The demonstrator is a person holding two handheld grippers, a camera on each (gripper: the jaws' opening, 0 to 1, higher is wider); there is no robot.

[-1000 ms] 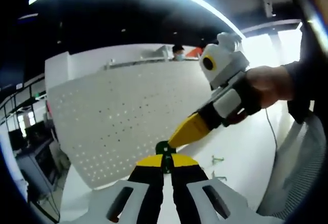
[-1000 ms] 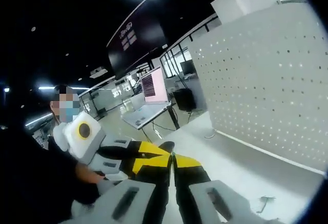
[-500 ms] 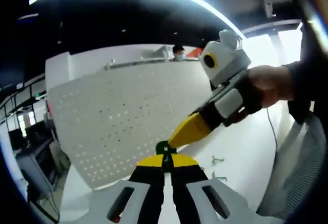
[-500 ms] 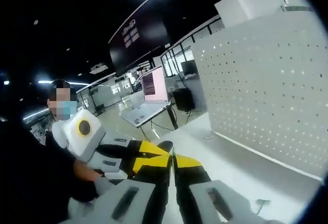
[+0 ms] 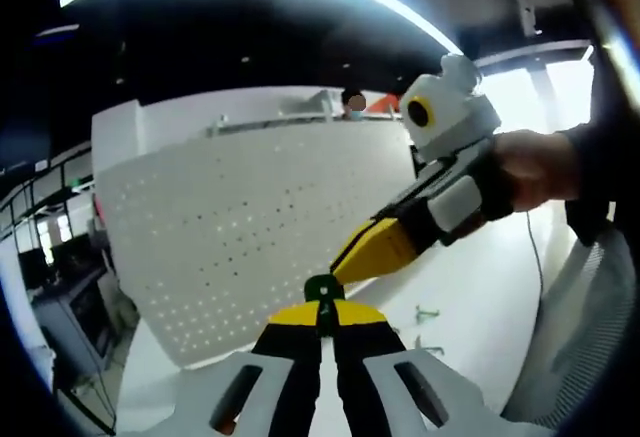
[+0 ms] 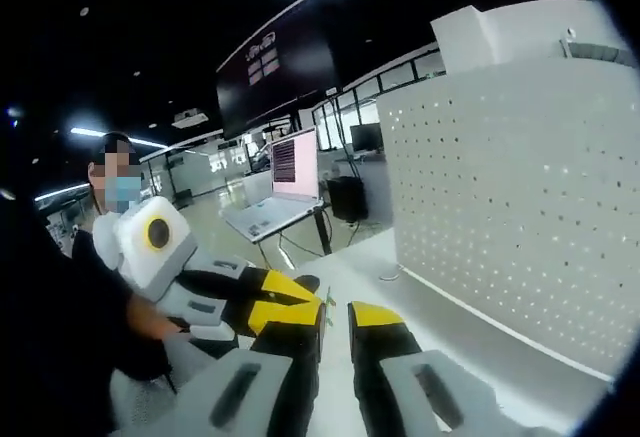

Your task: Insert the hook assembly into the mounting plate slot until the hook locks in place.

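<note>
In front of the white perforated mounting plate (image 5: pixel 250 227), the green hook assembly (image 5: pixel 322 291) is clamped in the left gripper (image 5: pixel 322 309); the right gripper (image 6: pixel 336 315) is parted, holding nothing.

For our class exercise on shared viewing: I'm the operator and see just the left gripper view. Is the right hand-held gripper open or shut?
Observer: In the right gripper view, the right hand-held gripper has its jaws apart, with a gap between them.
Operator: What lies beyond the left hand-held gripper there?
Observer: An open laptop with a lit screen, on a small table.
Operator: And the pegboard?
Observer: The white pegboard stands upright, to the right of those jaws in that view.
</note>
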